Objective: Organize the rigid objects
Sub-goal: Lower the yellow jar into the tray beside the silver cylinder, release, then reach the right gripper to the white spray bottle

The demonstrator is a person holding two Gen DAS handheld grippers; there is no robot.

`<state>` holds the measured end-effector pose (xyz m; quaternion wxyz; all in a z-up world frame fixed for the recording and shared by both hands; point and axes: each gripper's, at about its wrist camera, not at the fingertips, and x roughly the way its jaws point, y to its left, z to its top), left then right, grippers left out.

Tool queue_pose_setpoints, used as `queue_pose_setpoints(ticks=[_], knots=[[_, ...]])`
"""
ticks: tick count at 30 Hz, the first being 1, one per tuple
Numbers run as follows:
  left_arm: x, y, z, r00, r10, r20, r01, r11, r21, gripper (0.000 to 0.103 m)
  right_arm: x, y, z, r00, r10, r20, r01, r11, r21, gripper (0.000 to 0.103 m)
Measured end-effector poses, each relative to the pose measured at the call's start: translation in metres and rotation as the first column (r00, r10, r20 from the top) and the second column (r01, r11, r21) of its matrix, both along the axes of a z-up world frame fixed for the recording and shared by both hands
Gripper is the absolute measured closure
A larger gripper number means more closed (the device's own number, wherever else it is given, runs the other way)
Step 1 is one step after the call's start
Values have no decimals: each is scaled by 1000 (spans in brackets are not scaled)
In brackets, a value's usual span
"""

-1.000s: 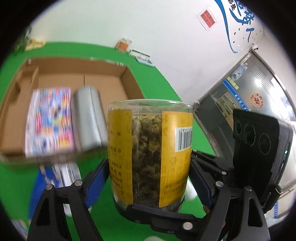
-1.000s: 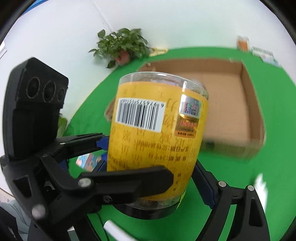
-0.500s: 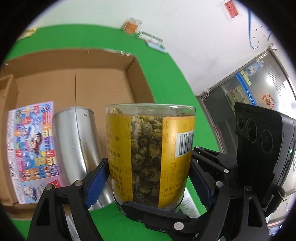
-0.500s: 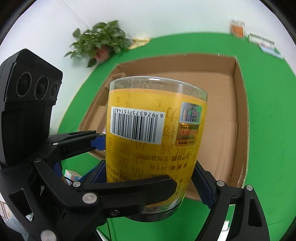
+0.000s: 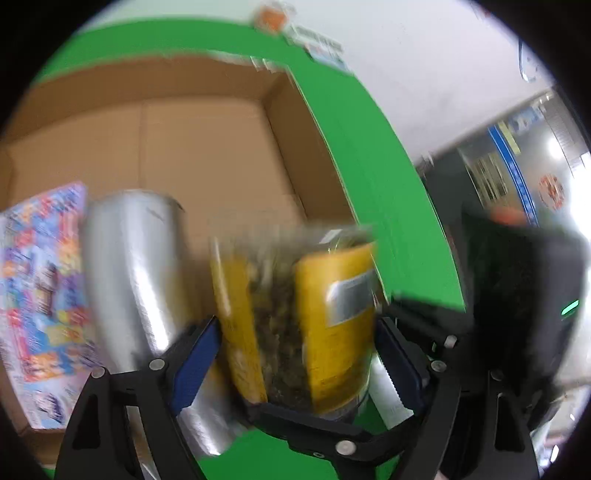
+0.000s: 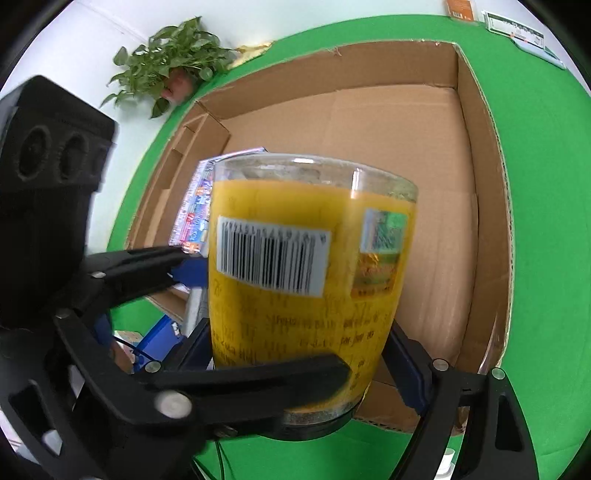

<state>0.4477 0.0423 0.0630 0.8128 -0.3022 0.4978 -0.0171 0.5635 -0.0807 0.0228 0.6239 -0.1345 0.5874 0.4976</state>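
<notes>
A clear jar with a yellow label, full of dried flowers, is held between both grippers. My left gripper is shut on it, blue pads on each side. My right gripper is shut on the same jar, which tilts over the near edge of an open cardboard box. In the box lie a silver cylinder and a colourful flat package. The left wrist view is blurred.
The box sits on a green table cover. A potted plant stands at the back left. Small cards lie at the far edge. A blue packet lies in front of the box.
Both grippers have carried the jar forward and down toward the box, beside the silver cylinder. The jar now tilts and the box looks closer.
</notes>
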Motion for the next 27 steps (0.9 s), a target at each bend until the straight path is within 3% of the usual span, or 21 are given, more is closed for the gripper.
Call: queue_pose_setpoints(ticks=[2, 5, 10, 13, 15, 16, 19, 21, 23, 26, 27], knots=[[-6, 9, 10, 999, 50, 14, -51, 996, 67, 22, 2, 3, -7, 1000, -21, -21, 20, 1000, -11, 18], [-18, 15, 18, 997, 72, 40, -73, 996, 40, 22, 3, 6, -15, 1000, -27, -5, 27, 999, -47, 18], [-48, 9, 30, 992, 100, 82, -109, 987, 117, 22, -1, 11, -18, 998, -56, 5, 56, 996, -72, 15], [-79, -2, 39, 983, 119, 137, -144, 971, 190, 22, -9, 14, -23, 997, -81, 6, 82, 994, -76, 10], [-100, -6, 47, 975, 134, 177, -175, 955, 240, 22, -19, 7, -10, 993, -104, 64, 107, 993, -46, 10], [-118, -13, 54, 966, 145, 215, -203, 938, 282, 22, -24, -1, -1, 989, -119, 89, 122, 992, -27, 8], [-156, -25, 67, 943, 169, 286, -277, 875, 398, 21, -64, -45, 45, 966, -166, 199, 139, 980, 141, 1], [-187, -39, 74, 924, 197, 329, -346, 796, 496, 20, -97, -77, 66, 916, -219, 337, 153, 965, 212, 1], [-217, -55, 78, 906, 205, 370, -395, 721, 570, 20, -144, -105, 79, 843, -247, 477, 123, 953, 276, 1], [-255, -70, 78, 889, 224, 398, -439, 661, 609, 20, -202, -140, 85, 759, -252, 601, 44, 940, 338, 1], [-267, -71, 78, 883, 233, 408, -452, 655, 605, 20, -215, -149, 87, 738, -262, 622, 29, 933, 358, 1]])
